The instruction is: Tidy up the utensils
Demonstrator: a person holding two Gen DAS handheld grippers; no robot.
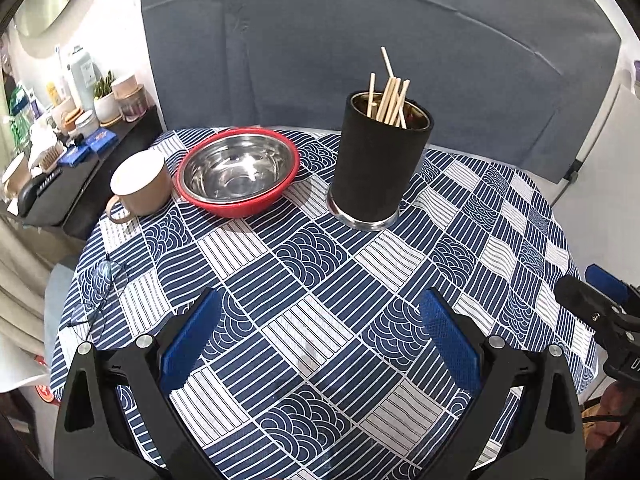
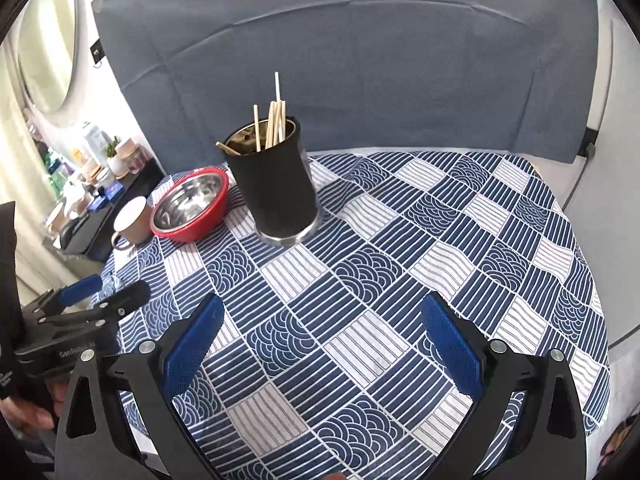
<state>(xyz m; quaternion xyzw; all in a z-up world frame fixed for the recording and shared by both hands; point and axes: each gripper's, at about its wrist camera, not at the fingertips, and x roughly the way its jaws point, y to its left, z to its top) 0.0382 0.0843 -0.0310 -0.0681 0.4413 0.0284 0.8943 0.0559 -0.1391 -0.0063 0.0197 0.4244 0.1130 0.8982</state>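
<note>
On the patterned tablecloth [image 1: 320, 264], going left to right, stand a beige mug [image 1: 140, 184], a steel bowl [image 1: 238, 170] with a red outside, and a black holder [image 1: 378, 162] with a bright metal foot. The mug sits just beside the bowl; the holder is a little apart from the bowl, toward the back of the table. The chopsticks [image 1: 390, 98] already stand in the holder, leaning at mixed angles, one pale stick poking higher than the rest. No loose utensil shows on the cloth in either view.

The sticks look light, stiff and smooth, so they would likely slip or pivot if pinched near a tip; a hold on the bare upper part, above the rim, seems safest. The holder is tall on a narrow foot and could tip if nudged sideways. The bowl looks light and slick.

The left gripper [image 1: 320, 340] hangs low over the near cloth, fingers spread wide, nothing between them. The right gripper [image 2: 322, 340] does likewise, wide and empty.
</note>
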